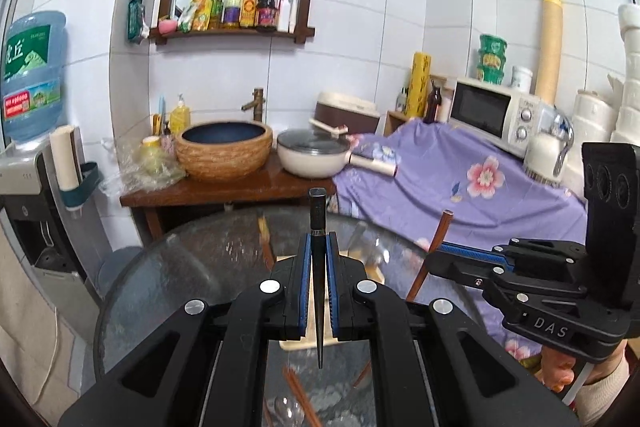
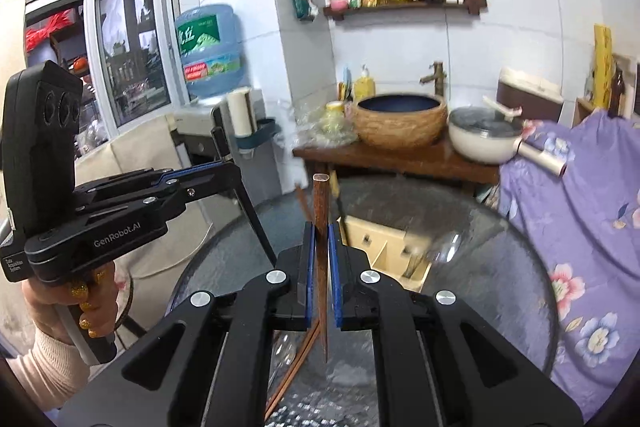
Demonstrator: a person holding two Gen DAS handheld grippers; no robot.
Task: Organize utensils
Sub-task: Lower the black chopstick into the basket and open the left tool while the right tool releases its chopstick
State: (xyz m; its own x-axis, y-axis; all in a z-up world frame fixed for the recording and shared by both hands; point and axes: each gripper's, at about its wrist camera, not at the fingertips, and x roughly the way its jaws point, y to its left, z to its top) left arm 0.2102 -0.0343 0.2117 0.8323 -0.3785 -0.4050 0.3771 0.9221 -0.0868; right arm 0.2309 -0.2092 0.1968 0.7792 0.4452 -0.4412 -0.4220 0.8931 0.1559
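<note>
Both claws are up over the round glass counter (image 1: 192, 267), each clamped on one chopstick. The left claw (image 1: 319, 247) has its blue pads squeezed together on a black chopstick (image 1: 319, 267). Its long axis runs straight along the fingers: square butt end sticking out past the fingertips toward the basin (image 1: 224, 147), thin tip pointing back toward the camera. The right claw (image 2: 320, 239) is doing the same with a brown chopstick (image 2: 321, 247), blunt end forward toward the basin (image 2: 400, 123), pointed end back between the arms. In the left view you can see that brown stick (image 1: 434, 251) from the side, tilted, top end leaning toward the purple floral cloth (image 1: 460, 187).

More brown chopsticks (image 2: 296, 367) lie loose on the glass under the right claw, running diagonally, nearer the camera than the basin. Something clear and spoon-like sits by them, too blurry to call.

On the counter, between the claws and the basin, there's a pale wooden tray (image 2: 384, 247) with dividers. Can't really tell what's in the compartments, maybe something dark in one.

Behind the basin side: a white pan (image 1: 312, 155) with a glass lid, right beside the basin on the wooden stand
</note>
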